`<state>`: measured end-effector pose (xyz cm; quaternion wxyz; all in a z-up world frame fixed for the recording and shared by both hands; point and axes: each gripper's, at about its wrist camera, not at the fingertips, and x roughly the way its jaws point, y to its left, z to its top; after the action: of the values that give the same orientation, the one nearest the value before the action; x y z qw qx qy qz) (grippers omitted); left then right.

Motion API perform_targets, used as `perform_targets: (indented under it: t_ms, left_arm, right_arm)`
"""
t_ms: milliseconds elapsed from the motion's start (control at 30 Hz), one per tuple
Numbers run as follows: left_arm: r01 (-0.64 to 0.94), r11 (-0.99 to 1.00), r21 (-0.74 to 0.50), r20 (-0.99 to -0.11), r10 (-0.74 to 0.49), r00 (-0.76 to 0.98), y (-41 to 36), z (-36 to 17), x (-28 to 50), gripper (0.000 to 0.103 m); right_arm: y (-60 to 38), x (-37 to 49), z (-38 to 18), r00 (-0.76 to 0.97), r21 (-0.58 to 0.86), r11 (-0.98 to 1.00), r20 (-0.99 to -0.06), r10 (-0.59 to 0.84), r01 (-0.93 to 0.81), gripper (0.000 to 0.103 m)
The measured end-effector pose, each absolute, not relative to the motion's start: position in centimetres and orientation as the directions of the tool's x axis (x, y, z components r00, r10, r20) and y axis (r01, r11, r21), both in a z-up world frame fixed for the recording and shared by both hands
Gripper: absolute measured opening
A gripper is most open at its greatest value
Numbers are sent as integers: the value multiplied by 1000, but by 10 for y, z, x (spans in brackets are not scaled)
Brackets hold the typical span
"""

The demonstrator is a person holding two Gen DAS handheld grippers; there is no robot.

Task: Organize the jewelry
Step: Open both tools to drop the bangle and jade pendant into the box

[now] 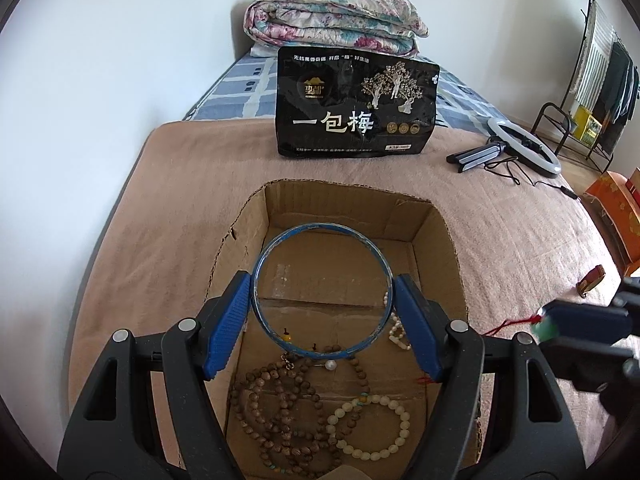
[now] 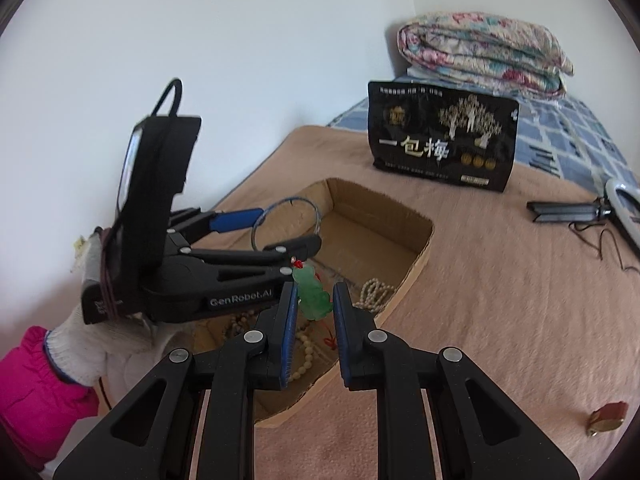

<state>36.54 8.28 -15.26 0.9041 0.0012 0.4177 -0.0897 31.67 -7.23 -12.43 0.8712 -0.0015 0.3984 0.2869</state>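
Left gripper (image 1: 322, 312) clamped across blue bangle (image 1: 320, 236), above cardboard box (image 1: 444, 240): rigid, light, slick; held at widest span. Right gripper (image 2: 314, 312) pinched green pendant (image 2: 314, 294): brittle, likely slippery.

Soft even daylight, faint shadows; fisheye bending, dark vignetted corners

Bed (image 1: 168, 184) with tan blanket – open cardboard box (image 1: 440, 224) sits on it, black snack bag (image 1: 356, 104) behind, ring light (image 1: 524, 144) with folded tripod off to the side. Small red-gold item (image 1: 591, 285) near the edge – possibly a seal. Folded floral quilt (image 1: 332, 16) at the far end.
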Motion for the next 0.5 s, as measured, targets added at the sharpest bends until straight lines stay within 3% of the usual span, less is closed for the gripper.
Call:
perform_targets:
  t_ms: [300, 333, 367, 433, 500]
  left_arm:
    - [152, 986, -70, -758, -152, 635, 83, -153, 369, 75]
    - [149, 986, -72, -759, -151, 633, 82, -153, 369, 79]
    - [145, 987, -74, -760, -149, 632, 82, -153, 370, 84]
    - [135, 988, -75, -758, -144, 636, 82, -152, 370, 85]
    - [126, 989, -81, -760, -142, 634, 83, -151, 371, 85]
  right_arm:
    - [-71, 317, -134, 493, 224, 837, -721, 487, -499, 16]
    - [-70, 316, -135, 490, 221, 836, -723, 486, -503, 17]
    - [-70, 316, -135, 489, 217, 835, -725, 485, -506, 20]
    - [-70, 315, -135, 491, 206, 836, -728, 478, -509, 46]
    - [-71, 313, -134, 506, 197, 839, -720, 475, -507, 56]
